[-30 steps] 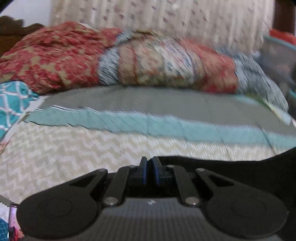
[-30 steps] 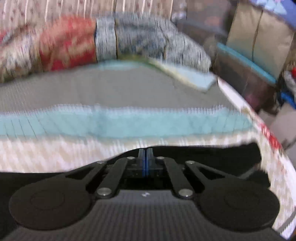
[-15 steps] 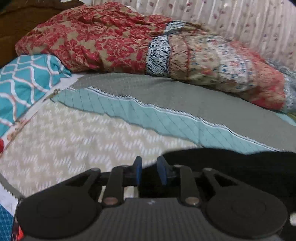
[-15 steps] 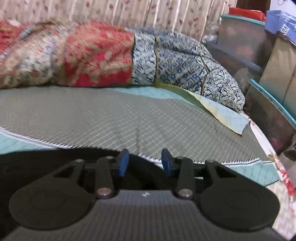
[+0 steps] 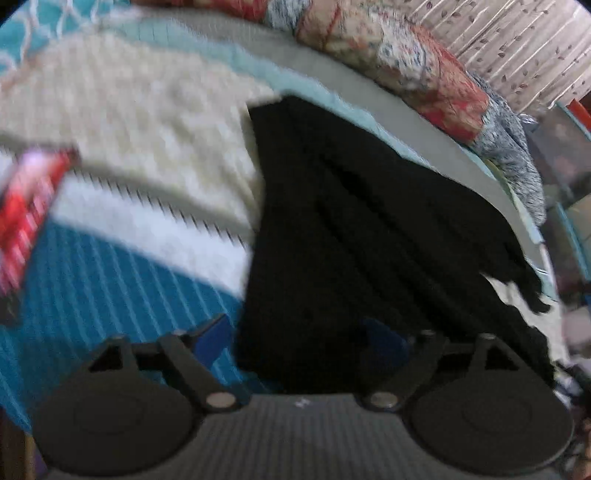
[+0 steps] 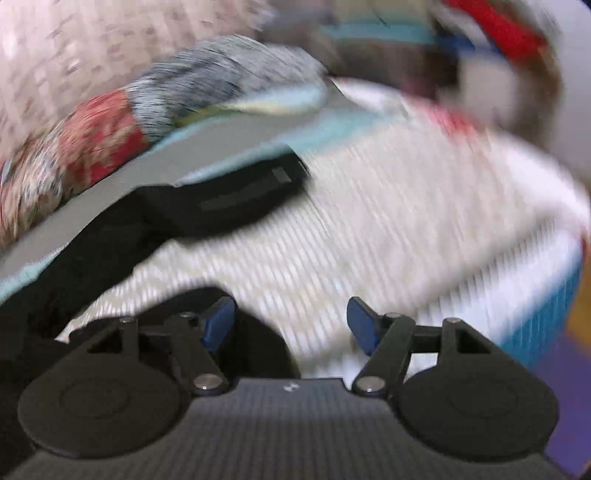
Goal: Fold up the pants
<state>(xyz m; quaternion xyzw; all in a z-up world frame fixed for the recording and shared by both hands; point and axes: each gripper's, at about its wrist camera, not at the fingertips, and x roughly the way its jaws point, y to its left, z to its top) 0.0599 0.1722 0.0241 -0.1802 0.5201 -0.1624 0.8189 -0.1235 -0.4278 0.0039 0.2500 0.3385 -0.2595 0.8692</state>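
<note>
Crowding the bed's far side: a patchwork quilt (image 5: 436,81) in red, cream and blue-grey prints lay bunched against a pale leaf-print curtain (image 5: 517,40); the right wrist view showed the same roll, blurred (image 6: 122,129).
Left edge clutter: a teal pillow with a white lattice (image 5: 22,33) showed at the top corner, and a red, striped blur (image 5: 26,206) sat lower down; what that was could not be told.
Right edge clutter: dark bins or boxes with teal rims (image 5: 565,162) stood off the bed's end, too smeared to name further.
Pants: black pants (image 5: 369,229) lay spread on the bed, running away from the left claw toward the quilt; in the right wrist view their near end (image 6: 236,199), bearing a grey label, pointed across the cream band.
Left claw: the left claw (image 5: 299,332) had just been opening and stood wide, astride the near edge of the pants, its pads not pressing the cloth.
Right claw: the right claw (image 6: 291,325) had just been opening too, wide over bare cover, black cloth behind its left finger.
Surface: a bedspread (image 5: 147,122) banded in cream zigzag, white, aqua, grey and blue stripes.
Sharpness: both views were motion-blurred.
</note>
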